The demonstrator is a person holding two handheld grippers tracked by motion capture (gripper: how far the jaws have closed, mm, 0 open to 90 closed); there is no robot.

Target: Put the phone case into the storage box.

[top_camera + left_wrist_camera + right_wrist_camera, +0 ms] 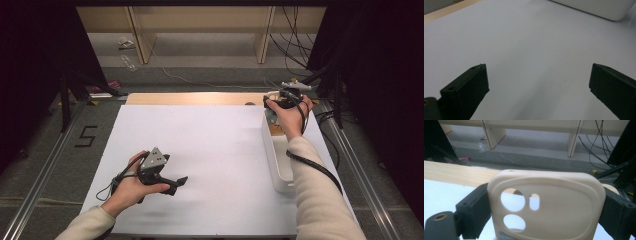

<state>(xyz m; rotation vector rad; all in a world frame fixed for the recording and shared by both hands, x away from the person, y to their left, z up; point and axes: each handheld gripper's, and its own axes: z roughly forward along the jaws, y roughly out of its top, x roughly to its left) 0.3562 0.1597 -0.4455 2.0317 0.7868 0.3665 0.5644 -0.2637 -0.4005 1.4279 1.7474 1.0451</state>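
Note:
A cream phone case [564, 202] with camera cut-outs stands upright between the black jaws of my right gripper [547, 208], which press on its two side edges. In the high view that right gripper [286, 99] is held above the far end of a long white tray [272, 155] at the table's right. My left gripper [179, 182] lies low over the white table sheet [210, 145] at the front left. Its jaws [536, 82] stand wide apart with nothing between them.
The tray's near corner [599, 8] shows beyond the left gripper. A bare wooden strip [195, 98] runs along the table's far edge. Behind it are a grey floor, wooden shelf legs [491, 135] and loose cables [596, 142]. Metal rails [350, 155] flank the table.

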